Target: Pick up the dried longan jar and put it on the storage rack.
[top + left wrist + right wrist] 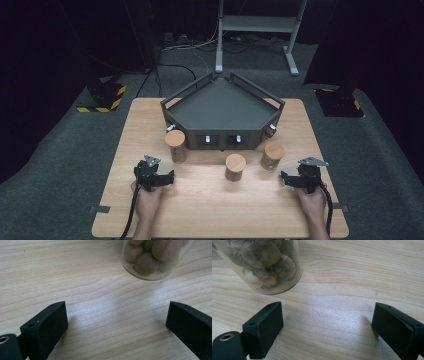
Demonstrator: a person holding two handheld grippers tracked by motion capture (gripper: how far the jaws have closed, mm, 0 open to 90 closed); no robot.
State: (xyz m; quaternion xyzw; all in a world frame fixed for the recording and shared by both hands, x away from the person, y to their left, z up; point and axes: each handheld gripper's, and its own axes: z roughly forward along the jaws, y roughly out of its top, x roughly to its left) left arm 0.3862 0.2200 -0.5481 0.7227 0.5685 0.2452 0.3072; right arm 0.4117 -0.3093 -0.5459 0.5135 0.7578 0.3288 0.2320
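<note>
Resting on table [210, 200], left hand-held gripper [117, 322] and right hand-held gripper [327, 322] gaping empty, 2 jars [152, 258] [262, 265] cropped above

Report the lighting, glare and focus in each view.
High view: the wooden table is lit, the surroundings are dark, and the image is soft. Left gripper view: pale glare on the wood, jar sharp. Right gripper view: similar sheen, jar slightly blurred.
</note>
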